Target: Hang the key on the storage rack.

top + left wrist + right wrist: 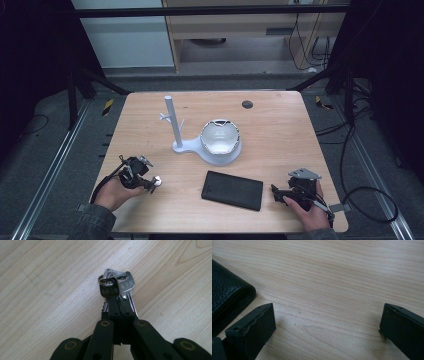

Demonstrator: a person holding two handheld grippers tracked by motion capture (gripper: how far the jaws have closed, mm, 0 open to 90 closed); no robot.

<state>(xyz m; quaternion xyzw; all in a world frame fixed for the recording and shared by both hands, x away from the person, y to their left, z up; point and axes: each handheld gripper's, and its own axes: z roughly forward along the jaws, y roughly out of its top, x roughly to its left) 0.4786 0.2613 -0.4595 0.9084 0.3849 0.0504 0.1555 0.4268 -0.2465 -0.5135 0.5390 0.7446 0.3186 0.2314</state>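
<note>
Keys, silver metal on a ring, sit pinched by their blades in my closed left claw; lifting fast could swing them loose.

The hand-held gripper pinches keys above the table.

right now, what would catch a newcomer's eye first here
Probably the white stand with its upright post and pegs, mid-table, with a shiny bowl-like dish on its base. Next, the bunch of keys pinched in the left gripper near the table's front left, and the black leather wallet lying flat at front centre.
</note>
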